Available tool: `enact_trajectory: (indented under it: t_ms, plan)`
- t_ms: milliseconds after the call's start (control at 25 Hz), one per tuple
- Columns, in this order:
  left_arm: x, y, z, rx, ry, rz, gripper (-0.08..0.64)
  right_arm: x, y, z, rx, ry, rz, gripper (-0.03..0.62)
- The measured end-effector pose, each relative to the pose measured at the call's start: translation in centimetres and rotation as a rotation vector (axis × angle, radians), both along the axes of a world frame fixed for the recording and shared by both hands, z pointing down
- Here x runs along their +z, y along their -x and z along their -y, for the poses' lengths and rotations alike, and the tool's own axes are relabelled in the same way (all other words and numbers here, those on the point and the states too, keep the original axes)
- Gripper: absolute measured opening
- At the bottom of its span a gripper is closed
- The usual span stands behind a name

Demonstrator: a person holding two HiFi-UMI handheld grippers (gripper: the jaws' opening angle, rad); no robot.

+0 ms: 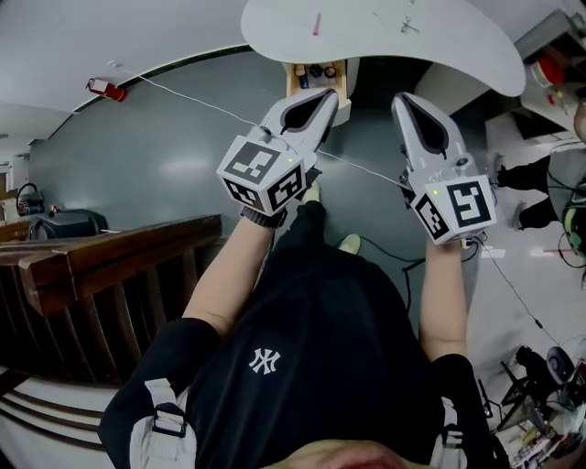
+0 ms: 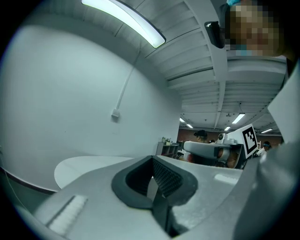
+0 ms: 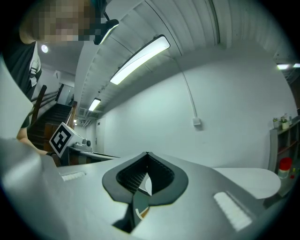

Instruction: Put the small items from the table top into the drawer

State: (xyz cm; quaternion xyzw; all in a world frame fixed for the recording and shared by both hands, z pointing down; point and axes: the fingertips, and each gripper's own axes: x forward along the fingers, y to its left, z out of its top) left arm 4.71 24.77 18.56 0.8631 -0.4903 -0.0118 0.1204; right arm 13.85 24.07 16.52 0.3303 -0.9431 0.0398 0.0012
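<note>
White worktop [image 1: 458,50] curves across the top of the head view, and from under its near edge, toward its left end, a pale wooden drawer [image 1: 295,81] stands pulled open. Several small things [image 1: 316,71] already lie in the drawer, too small to name. On the worktop, just behind the drawer, lies a thin red item [image 1: 316,24]. Further toward the right end lies a small dark item [image 1: 408,25] whose kind cannot be made out.

Both grippers are held up over the grey floor [image 1: 137,156], short of the near edge and touching nothing. The left tongs [image 1: 326,95] point toward the drawer. In the left gripper view the left tongs [image 2: 152,161] have their two tips pressed together, the ribbed dark pads [image 2: 165,177] enclosing only an empty loop, so they hold nothing. The right tongs [image 1: 404,97] point at the near edge to the right of the drawer. The right gripper view shows these tongs [image 3: 146,155] closed tip to tip as well, with nothing between the pads [image 3: 129,177].

Each gripper's camera catches the other's marker cube off to its side. The worktop shows as a pale slab beyond the tips in both gripper views [image 2: 89,166] [image 3: 255,179].

A dark wooden railing [image 1: 101,266] runs at the left of the floor. A thin white cable [image 1: 201,103] crosses the floor from a small red object [image 1: 108,90] toward the grippers.
</note>
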Motion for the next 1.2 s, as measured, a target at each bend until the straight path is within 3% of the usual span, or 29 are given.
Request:
enact_trajectory:
  t_ms: [160,640,1200]
  plan:
    - [1.5,3.2,4.1,0.011,0.018,0.021,0.0,1.4,3.5,3.4,0.005,0.045,0.019,0.026]
    - [6.1,12.5,15.0,0.013,0.091,0.026,0.0,5.1,11.0,12.6,0.156,0.134,-0.022,0.026]
    - [12.2,14.4,23.1,-0.065,0.176,0.046,0.0,9.1,13.9,20.3,0.156,0.168,-0.076,0.026]
